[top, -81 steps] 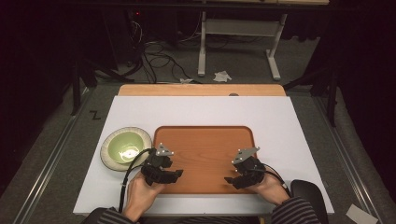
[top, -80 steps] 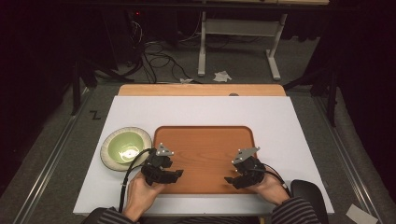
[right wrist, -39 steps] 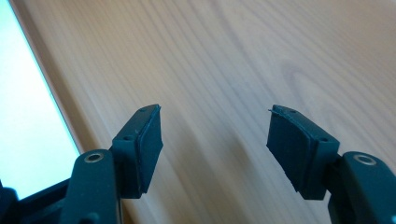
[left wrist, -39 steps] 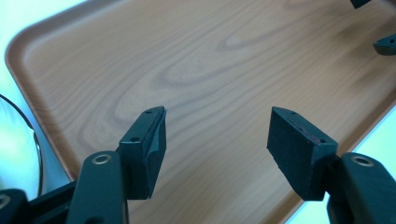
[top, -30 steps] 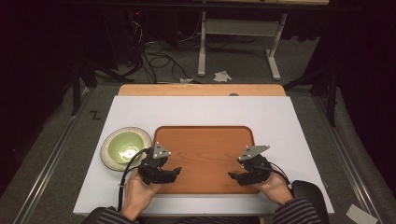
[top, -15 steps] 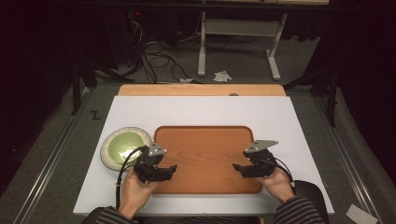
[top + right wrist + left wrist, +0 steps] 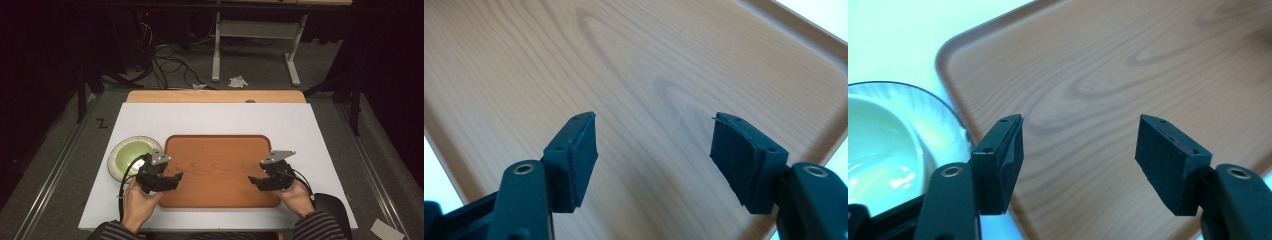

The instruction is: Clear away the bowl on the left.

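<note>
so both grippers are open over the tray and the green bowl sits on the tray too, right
Not quite. Both grippers, left and right, are open over the tray, but the bowl sits on the white table beside the tray's left edge, as the high view shows.

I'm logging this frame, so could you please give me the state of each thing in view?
Left gripper: open, holding nothing, over the tray's left edge.
Right gripper: open, holding nothing, over the tray.
Wooden tray: empty, flat on the table.
Green bowl: upright, empty, left of the tray.

The wooden tray lies bare between both claws; a green bowl crowds its left edge.
</note>
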A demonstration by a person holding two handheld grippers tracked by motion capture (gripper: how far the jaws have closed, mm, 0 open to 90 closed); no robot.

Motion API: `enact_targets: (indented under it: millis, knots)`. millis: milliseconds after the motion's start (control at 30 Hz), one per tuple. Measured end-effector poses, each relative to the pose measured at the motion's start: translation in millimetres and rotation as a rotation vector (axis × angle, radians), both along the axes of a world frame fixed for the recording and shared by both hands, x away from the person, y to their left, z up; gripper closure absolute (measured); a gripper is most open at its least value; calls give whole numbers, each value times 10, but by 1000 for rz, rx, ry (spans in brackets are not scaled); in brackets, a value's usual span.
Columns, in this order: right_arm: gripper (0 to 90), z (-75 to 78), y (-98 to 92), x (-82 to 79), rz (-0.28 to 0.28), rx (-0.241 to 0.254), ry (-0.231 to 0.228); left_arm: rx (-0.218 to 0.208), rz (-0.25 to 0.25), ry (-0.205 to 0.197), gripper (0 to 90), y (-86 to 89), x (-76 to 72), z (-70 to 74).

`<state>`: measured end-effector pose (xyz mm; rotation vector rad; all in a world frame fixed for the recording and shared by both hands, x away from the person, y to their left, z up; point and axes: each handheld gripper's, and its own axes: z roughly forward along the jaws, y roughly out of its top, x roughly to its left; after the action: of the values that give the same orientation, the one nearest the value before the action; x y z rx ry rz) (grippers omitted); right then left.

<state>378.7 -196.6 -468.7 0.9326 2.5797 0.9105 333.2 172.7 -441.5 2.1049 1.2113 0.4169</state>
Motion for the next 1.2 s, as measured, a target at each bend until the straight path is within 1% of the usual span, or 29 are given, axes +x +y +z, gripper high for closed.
enact_targets:
  millis: [33,100,200,433,767,867,1067,1200]
  knots:
    - [367,-1,2,-1,0,-1,1,-16,5,8,363,18,8,5]
    - [367,-2,4,-1,2,-1,3,-23,14,12,363,51,20,9]
    - [367,-4,5,-1,1,-4,5,-21,24,18,363,86,33,10]
    - [367,-11,12,0,7,-9,10,-13,43,14,362,148,45,24]
    - [367,-5,5,3,4,-7,12,-28,80,16,356,275,71,39]
    - [367,-8,7,3,4,-6,9,-41,98,16,355,330,78,46]
    - [367,-8,7,2,4,-6,8,-42,118,23,350,399,96,46]
    - [367,-9,9,1,6,-7,9,-36,136,19,350,448,101,52]
